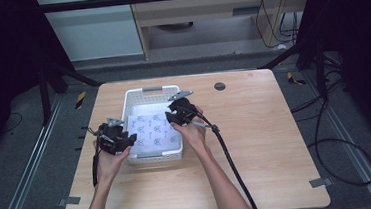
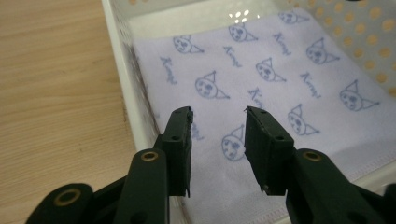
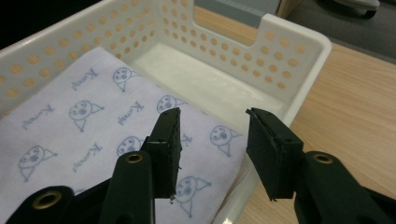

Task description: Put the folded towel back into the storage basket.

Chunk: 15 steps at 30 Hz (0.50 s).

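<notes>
Left gripper (image 1: 126, 139) hangs over the near-left corner of the basket (image 1: 150, 91), jaws apart with nothing between them. From its own camera the two black jaws (image 2: 218, 140) are blocky and flat-faced, and the cloth (image 2: 261, 84) lies right below and ahead of them, with the basket's white wall running just off to their left.

Right gripper (image 1: 174, 116) is at the basket's opposite side, over the right rim, jaws spread too and empty. In the right gripper view (image 3: 212, 140) the cloth (image 3: 93, 126) sits under its left jaw, while the right jaw hangs over the rim and the table (image 3: 355, 107) beyond.

That basket (image 3: 289, 51) is white plastic, rectangular, rounded corners, walls punched with rows of round holes, and a cut-out handle at the far end. Cloth is a flat folded sheet, pale lilac, soft-looking weave, printed with little cartoon heads and cursive text, stitched hem along one edge. It covers the near part of the basket floor; the far strip is bare. Table is light wood-grain with rounded corners.
</notes>
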Each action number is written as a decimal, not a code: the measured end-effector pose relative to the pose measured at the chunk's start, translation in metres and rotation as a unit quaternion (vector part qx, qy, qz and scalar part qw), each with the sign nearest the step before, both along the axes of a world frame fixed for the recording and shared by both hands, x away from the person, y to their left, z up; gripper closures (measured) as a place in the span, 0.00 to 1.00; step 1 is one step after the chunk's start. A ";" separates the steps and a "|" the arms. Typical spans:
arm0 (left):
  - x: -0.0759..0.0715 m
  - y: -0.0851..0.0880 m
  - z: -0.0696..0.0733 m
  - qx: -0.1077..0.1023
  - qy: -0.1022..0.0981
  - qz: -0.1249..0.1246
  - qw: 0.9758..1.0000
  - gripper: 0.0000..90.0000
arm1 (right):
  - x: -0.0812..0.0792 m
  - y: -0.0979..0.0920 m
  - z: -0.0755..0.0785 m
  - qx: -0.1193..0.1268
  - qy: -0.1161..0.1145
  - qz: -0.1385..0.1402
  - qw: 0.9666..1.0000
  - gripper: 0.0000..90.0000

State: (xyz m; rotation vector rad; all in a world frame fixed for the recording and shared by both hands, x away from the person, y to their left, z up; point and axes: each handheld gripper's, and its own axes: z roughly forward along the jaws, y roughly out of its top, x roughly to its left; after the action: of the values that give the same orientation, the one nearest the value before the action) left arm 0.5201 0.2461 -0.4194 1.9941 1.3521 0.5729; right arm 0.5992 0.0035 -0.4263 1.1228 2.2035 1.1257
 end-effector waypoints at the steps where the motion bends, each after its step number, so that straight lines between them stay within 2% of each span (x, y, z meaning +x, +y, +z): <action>1: -0.002 0.001 0.003 -0.002 -0.006 0.001 1.000 0.67 | -0.001 -0.001 0.002 0.000 -0.005 0.001 1.000 0.59; 5: -0.008 0.003 0.013 -0.016 -0.033 0.004 0.999 0.64 | -0.006 -0.007 0.012 0.010 -0.020 0.003 1.000 0.55; 9: -0.017 0.002 0.023 -0.029 -0.064 0.002 0.998 0.60 | -0.014 -0.015 0.024 0.027 -0.035 0.006 0.999 0.48; 15: -0.028 0.000 0.031 -0.040 -0.090 -0.007 0.995 0.53 | -0.027 -0.030 0.038 0.050 -0.048 0.010 0.998 0.39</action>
State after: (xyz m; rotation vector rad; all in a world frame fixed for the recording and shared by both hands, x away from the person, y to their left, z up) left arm 0.4923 0.2456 -0.3881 1.8397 1.2319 0.6637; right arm 0.5727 -0.0265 -0.3880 1.0660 2.1104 1.2847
